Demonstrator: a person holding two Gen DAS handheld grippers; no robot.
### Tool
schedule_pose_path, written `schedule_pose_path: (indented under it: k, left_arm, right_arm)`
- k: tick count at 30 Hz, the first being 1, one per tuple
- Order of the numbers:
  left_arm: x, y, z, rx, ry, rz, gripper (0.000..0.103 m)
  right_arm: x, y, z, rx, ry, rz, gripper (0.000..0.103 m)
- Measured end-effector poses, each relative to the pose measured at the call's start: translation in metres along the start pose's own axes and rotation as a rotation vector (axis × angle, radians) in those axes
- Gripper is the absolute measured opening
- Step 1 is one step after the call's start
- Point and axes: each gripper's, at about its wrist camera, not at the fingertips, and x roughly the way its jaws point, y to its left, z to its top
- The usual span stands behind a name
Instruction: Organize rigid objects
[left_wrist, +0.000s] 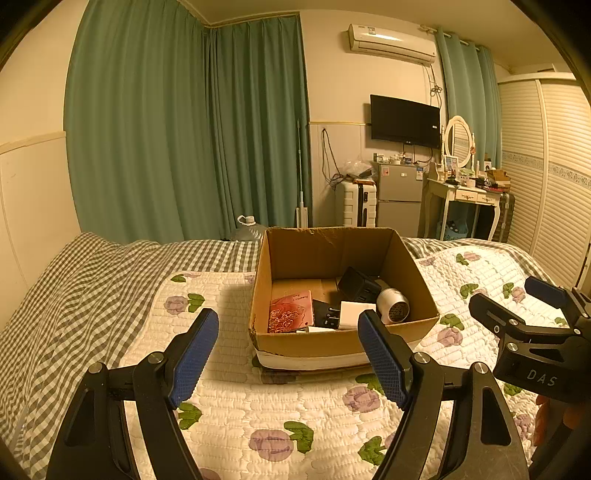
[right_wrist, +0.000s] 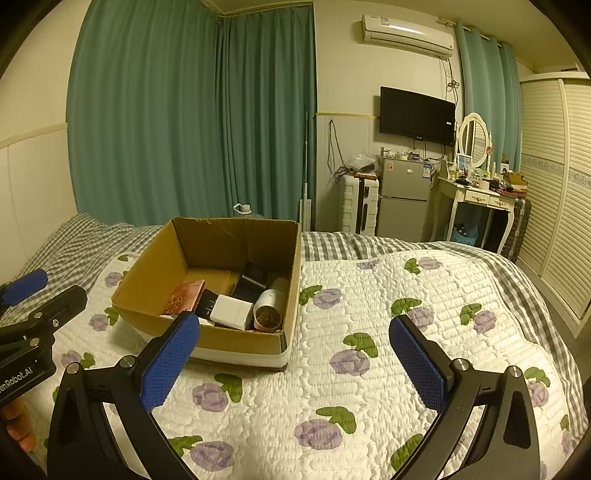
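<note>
A cardboard box (left_wrist: 343, 295) holding a hair dryer (left_wrist: 393, 305), white adapter (left_wrist: 354, 314) and pink booklet (left_wrist: 291, 316) sits on a floral quilt (right_wrist: 369, 369) over the checked bedspread (left_wrist: 74, 280); left gripper (left_wrist: 288, 354) and right gripper (right_wrist: 291, 360) hover wide open, empty, before green curtains (right_wrist: 184, 110)

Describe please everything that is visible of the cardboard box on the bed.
The cardboard box is brown, square and open at the top, with no flaps showing and a rough, slightly torn far rim. A white band runs along its base. It stands upright on the floral quilt. Inside lie a silver hair dryer, a white block, a black boxy device, a black plug adapter and a pink floral booklet. Neither gripper touches it.
</note>
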Motion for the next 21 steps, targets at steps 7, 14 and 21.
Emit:
schedule_pose_path:
  k: [7, 14, 21]
  left_arm:
    - [0.0002, 0.0003, 0.0001, 0.001, 0.000, -0.003, 0.081]
    - [0.0002, 0.0004, 0.0001, 0.000, 0.001, -0.002, 0.081]
    - [-0.0001, 0.0004, 0.0001, -0.001, 0.002, -0.001, 0.081]
  right_arm:
    - [0.0006, 0.0004, -0.0005, 0.001, 0.003, 0.000, 0.103]
    - [0.0009, 0.0006, -0.0009, -0.001, 0.005, -0.001, 0.103]
    - [0.0017, 0.0013, -0.0021, -0.002, 0.008, -0.001, 0.103]
